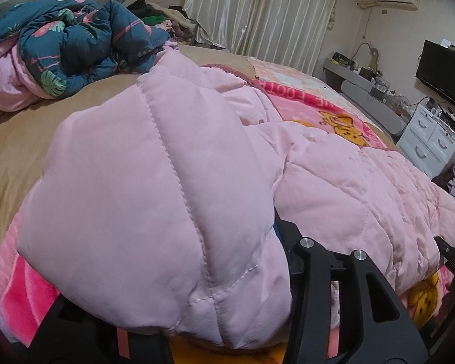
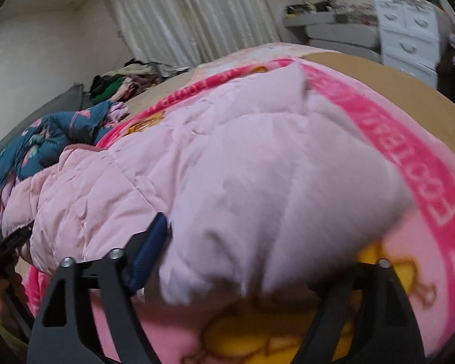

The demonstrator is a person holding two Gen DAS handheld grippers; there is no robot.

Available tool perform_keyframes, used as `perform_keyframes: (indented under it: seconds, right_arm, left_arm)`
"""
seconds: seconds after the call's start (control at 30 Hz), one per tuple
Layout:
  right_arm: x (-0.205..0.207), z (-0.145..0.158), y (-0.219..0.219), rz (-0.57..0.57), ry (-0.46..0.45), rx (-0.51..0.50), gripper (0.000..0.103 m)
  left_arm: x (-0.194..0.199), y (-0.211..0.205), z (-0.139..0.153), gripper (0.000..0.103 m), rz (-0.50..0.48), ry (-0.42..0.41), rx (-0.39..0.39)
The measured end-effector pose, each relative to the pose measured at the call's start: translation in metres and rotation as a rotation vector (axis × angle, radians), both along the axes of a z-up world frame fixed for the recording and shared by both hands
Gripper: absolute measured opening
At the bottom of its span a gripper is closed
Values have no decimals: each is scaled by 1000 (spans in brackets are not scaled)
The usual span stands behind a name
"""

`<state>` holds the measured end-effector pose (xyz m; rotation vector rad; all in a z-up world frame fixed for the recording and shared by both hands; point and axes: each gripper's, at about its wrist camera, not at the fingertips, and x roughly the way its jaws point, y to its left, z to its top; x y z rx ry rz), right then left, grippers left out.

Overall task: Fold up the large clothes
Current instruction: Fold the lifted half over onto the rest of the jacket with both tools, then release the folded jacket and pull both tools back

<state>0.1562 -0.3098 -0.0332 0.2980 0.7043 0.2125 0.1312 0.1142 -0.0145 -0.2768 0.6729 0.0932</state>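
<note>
A pale pink quilted padded jacket [image 1: 333,182] lies across a bright pink cartoon blanket [image 1: 342,121] on the bed. In the left wrist view a puffy folded part of the jacket [image 1: 154,182] bulges over my left gripper [image 1: 179,242]. Its right finger [image 1: 288,242] touches the fabric and its left finger is buried, so its grip is unclear. In the right wrist view my right gripper [image 2: 267,242] stands wide open. A thick jacket fold [image 2: 273,182] lies loose between its blue-padded left finger [image 2: 151,242] and its right finger [image 2: 379,273].
A crumpled dark teal floral quilt [image 1: 75,39] sits at the far left of the tan bedsheet [image 1: 30,139]. More clothes [image 1: 154,15] are piled by the curtain. White drawers [image 1: 430,139], a grey shelf and a TV stand beyond the bed's right side.
</note>
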Motion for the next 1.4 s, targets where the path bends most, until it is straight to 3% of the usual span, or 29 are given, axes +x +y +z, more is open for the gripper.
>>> perform_keyframes:
  seconds: [0.13, 0.23, 0.37, 0.43, 0.53, 0.7, 0.83, 0.87, 1.0, 1.07, 1.4]
  right_arm:
    - [-21, 5, 1, -63, -15, -71, 91]
    - [-41, 16, 6, -128, -89, -174, 92]
    - [-49, 31, 30, -48, -198, -246, 95]
    - [-39, 29, 52, 43, -176, -276, 97]
    - [-15, 3, 72, 94, -31, -333, 99]
    - [-12, -8, 58, 84, 13, -245, 99]
    - [-35, 9, 54, 97, -46, -208, 99]
    - [-46, 15, 55, 102, -74, -209, 99]
    - [-84, 35, 57, 132, -175, -223, 99]
    - [-103, 46, 58, 151, -215, -210, 99]
    - [-162, 78, 57, 190, -282, -220, 99]
  left_arm:
    - [-3, 3, -4, 41, 0, -1, -22]
    - [-6, 6, -5, 44, -4, 2, -34]
    - [-12, 11, -10, 51, 3, 10, -55]
    - [-15, 14, -12, 55, 7, 15, -64]
    - [-22, 19, -12, 61, 9, 21, -80]
    - [-43, 25, -2, 72, -7, 17, -100]
    - [-66, 23, 12, 86, -11, -4, -105]
    - [-71, 22, 16, 93, -14, -13, -106]
    - [-99, 9, 36, 94, -7, -81, -28]
    - [-112, 4, 43, 94, -13, -101, -25]
    - [-145, -35, 66, 94, -55, -140, 12]
